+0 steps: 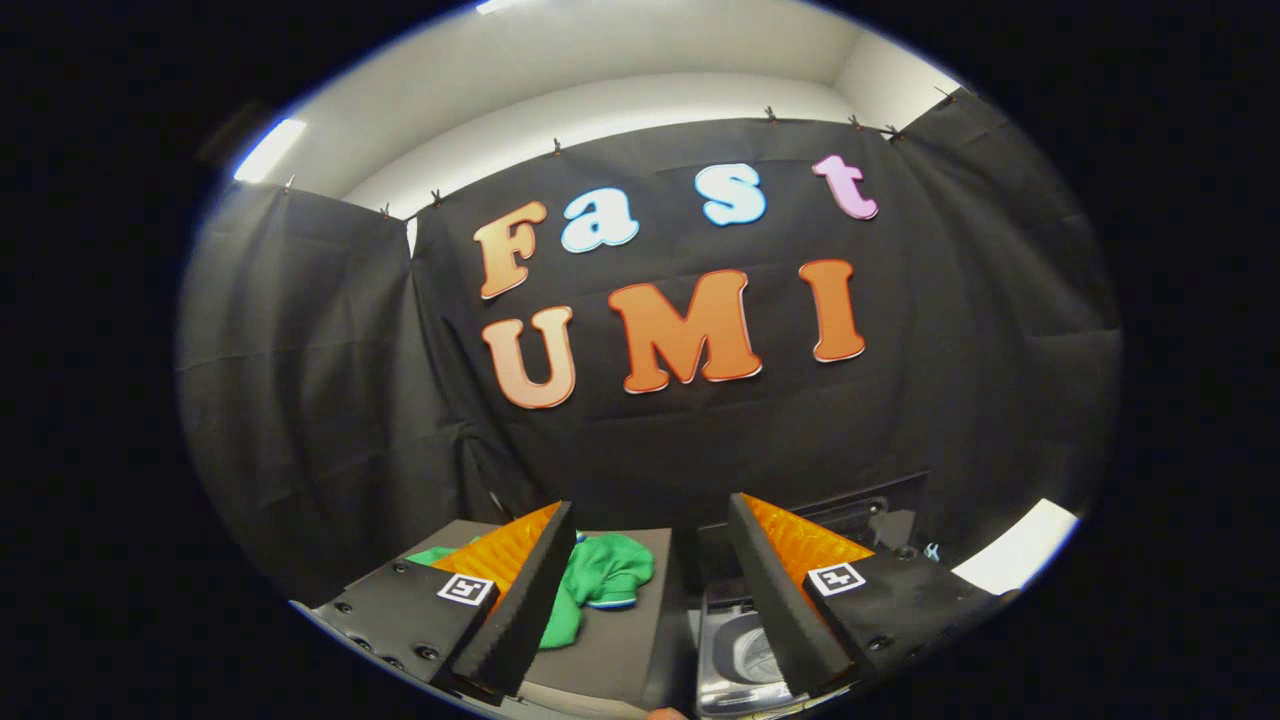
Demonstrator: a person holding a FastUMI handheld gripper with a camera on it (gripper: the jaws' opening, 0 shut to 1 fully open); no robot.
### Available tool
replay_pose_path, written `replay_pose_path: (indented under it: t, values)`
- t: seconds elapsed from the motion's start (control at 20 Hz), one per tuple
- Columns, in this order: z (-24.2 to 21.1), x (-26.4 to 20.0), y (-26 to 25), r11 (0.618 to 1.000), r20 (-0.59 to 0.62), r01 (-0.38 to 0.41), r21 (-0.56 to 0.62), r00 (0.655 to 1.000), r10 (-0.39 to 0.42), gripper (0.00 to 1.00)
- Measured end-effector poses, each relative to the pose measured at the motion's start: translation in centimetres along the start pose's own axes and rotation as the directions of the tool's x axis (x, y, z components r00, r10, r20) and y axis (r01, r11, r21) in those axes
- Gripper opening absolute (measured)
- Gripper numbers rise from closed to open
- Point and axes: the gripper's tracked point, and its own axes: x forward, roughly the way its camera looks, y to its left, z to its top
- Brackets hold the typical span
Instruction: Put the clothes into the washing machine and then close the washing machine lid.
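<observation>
My gripper (650, 520) is open, its two fingers spread wide with nothing between them. Beyond and below the left finger (520, 600) lies a crumpled green garment (598, 580) with a pale trim, resting on a flat grey surface (620, 650). The left finger covers part of the cloth. To the right of that surface, between the fingers and low down, I see the open top of the washing machine (745, 655) with its metal drum inside. The dark raised lid (860, 510) stands behind the right finger (790, 600).
Black cloth walls close the booth behind and on both sides. A white surface (1015, 560) shows past the right finger. White ceiling and a bright light strip (268, 150) are above the cloth.
</observation>
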Motion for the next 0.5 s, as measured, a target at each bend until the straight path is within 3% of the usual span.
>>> replay_pose_path:
  t: [0.3, 0.5]
  values:
    - [-5.0, 3.1, 7.4, 0.995, -0.113, -0.090, -0.041, 0.990, 0.085, 0.98]
    - [-7.5, 4.8, 9.7, 0.993, -0.156, -0.106, -0.058, 0.983, 0.096, 0.98]
